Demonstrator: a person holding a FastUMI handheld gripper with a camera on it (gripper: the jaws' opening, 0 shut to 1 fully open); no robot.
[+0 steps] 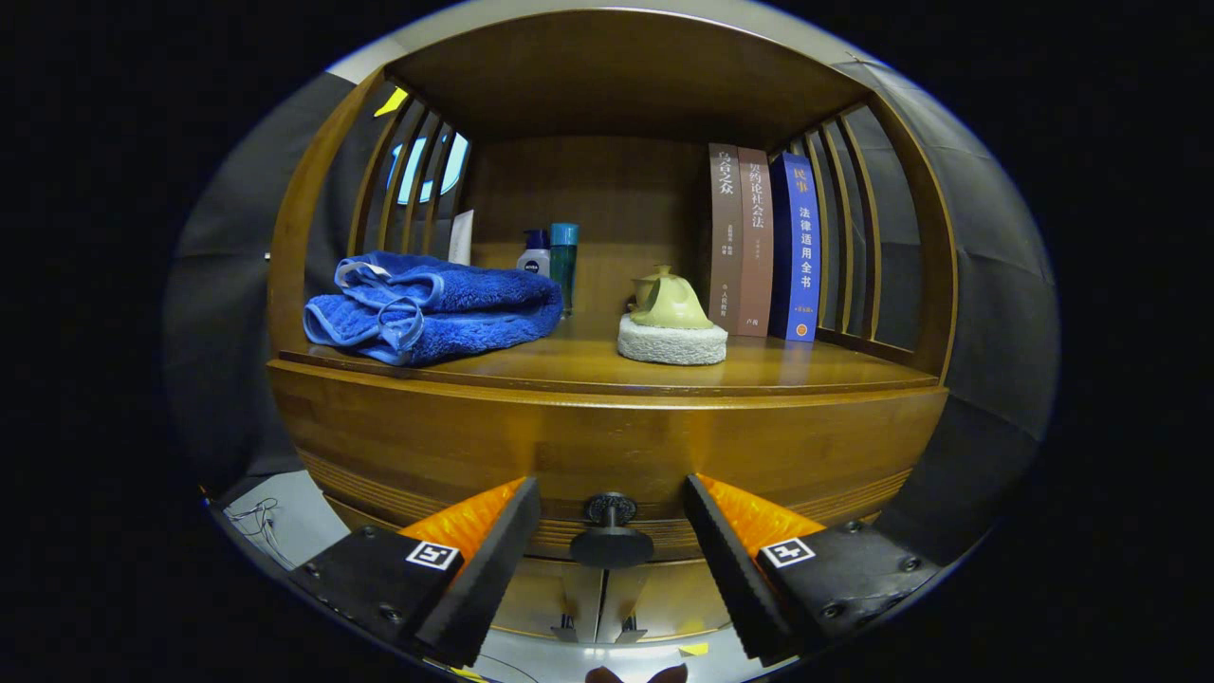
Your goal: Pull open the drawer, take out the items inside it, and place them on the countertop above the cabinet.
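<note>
**Ana:** Tongs first: how does the gripper (612,560) stand?

**Ben:** Its fingers (493,560) are spread wide, one on each side of the drawer knob (611,531). The knob sits in the gap between them, and neither finger touches it.

**Ana:** And the drawer?

**Ben:** The drawer front (607,446) lies flush in the wooden cabinet (313,228) behind the knob, so it looks closed. Its contents are hidden.

**Ana:** What lies above the knob?

**Ben:** The countertop (569,365) runs straight above the drawer front. Up and to the left of the knob lies a folded blue towel (432,305). Up and slightly to the right of it sits a small yellow-green teapot (669,302), resting on a pale round pad (671,343).

**Ana:** Anything farther back?

**Ben:** Beyond the towel, against the back panel, stand a small white bottle (534,256) and a taller teal bottle (564,261), just beside each other. Right of the teapot three books (759,242) stand upright, two brown and one blue, close to the slatted side of the cabinet.
</note>
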